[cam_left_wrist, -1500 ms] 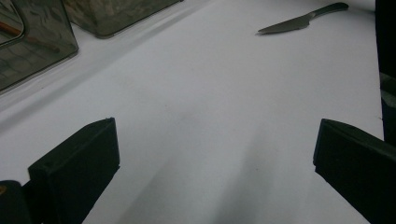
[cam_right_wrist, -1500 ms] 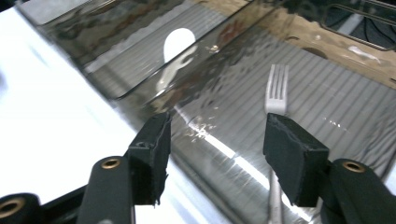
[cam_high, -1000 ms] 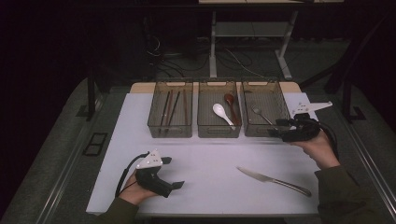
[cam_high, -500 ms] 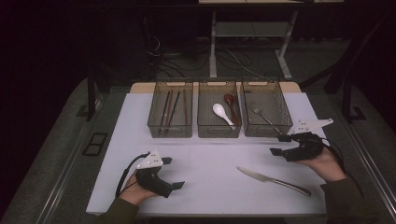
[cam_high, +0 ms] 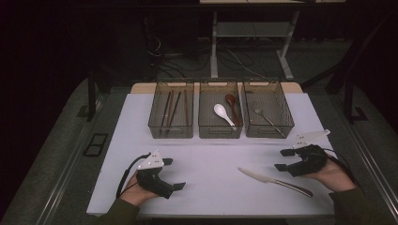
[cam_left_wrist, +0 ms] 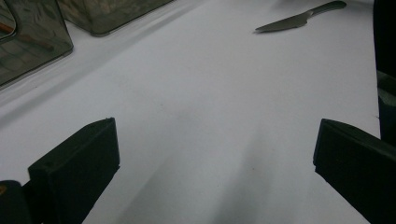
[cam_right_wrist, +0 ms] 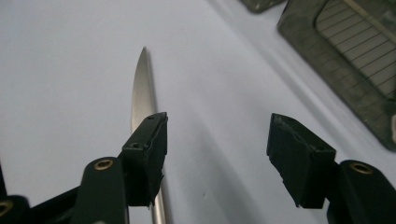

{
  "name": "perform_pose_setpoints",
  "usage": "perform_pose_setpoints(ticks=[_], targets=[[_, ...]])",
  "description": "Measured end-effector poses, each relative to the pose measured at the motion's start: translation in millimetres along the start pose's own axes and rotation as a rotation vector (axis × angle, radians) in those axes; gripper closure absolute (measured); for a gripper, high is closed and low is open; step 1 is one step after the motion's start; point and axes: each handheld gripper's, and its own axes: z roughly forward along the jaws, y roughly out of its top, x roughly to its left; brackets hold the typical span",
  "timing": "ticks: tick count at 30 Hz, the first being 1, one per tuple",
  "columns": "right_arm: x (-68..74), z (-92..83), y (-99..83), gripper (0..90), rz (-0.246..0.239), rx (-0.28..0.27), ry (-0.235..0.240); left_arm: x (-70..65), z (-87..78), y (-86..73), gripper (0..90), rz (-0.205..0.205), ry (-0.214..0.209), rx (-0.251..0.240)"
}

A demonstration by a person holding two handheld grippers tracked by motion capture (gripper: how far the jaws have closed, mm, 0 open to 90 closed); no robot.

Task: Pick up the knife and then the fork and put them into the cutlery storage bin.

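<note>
Item: table knife point(cam_high: 274, 180), lying flat on white mat point(cam_high: 211, 159), blade tip toward centre, handle toward R side; near front edge, well apart from the bins. R gripper point(cam_high: 283, 160) w/ hand point(cam_high: 331, 174): has come away from R bin point(cam_high: 267, 114) since a sec ago, moving toward the person and slightly down, now low over the mat just beside the knife handle end. Jaws spread, nothing between; have just been closing a little. In the right gripper view the knife point(cam_right_wrist: 142, 93) runs under/behind one jaw, not in the gap, so not yet lined up. L gripper point(cam_high: 176, 186): parked on mat at front L, no change; jaws spread wide, nothing between them, knife point(cam_left_wrist: 299, 17) far off across the mat. Bins, L to R: chopsticks point(cam_high: 170, 108); white spoon point(cam_high: 223, 114) and dark spoon point(cam_high: 233, 107); fork point(cam_high: 264, 115) in R bin. Reading: sorting cutlery by type; knife looks like the last loose piece. R hand's pull-back likely means the knife pick-up is next; gripper needs to shift sideways to straddle the knife before closing.
</note>
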Motion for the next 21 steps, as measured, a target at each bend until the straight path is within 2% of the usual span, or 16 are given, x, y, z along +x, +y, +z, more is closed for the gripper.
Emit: perform_pose_setpoints(ticks=[7, 12, 21], targets=[[10.4, 3.1, 1.3, 42.7, -0.031, 0.116, 0.008, -0.3, 0.0, 0.3, 0.0, 0.001, 0.0, -0.002], [18.2, 8.8, 5.6, 48.1, -0.101, 0.209, 0.005, -0.5, 0.3, 0.3, 0.0, 0.001, 0.0, -0.005], [28.3, 21.1, 8.6, 57.8, -0.187, 0.375, 0.015, -0.7, 0.8, 0.2, 0.0, 0.0, -0.002, -0.003]])
